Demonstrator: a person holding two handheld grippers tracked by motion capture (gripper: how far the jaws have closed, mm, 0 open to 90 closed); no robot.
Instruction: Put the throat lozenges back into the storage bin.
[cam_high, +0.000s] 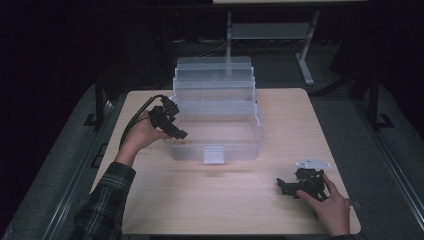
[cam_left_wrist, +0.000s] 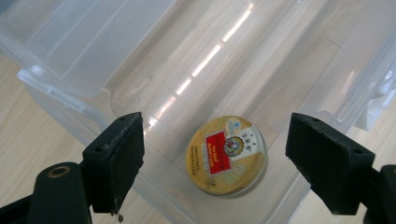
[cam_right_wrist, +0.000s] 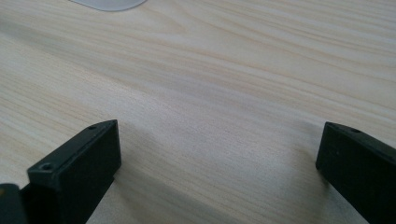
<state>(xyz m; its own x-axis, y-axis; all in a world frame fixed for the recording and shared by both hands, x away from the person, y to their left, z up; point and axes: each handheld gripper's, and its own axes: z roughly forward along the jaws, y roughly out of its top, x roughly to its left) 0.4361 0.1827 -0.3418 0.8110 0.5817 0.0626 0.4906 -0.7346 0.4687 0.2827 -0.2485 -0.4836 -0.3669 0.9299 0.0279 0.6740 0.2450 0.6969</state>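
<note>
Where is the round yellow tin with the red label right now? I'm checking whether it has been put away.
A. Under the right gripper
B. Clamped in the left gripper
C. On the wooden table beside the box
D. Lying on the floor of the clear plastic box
D: the left gripper view shows the round yellow tin with the red label lying flat inside the clear plastic box, with the open left gripper above it, its jaws apart and not touching it.

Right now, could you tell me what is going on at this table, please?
A person holds a pair of tongs in each hand. The left tongs hang open over the left end of a clear plastic box, above a round yellow tin lying on the box floor; they are not touching it. The right tongs rest open low over the bare wooden table, near its right front corner.
</note>
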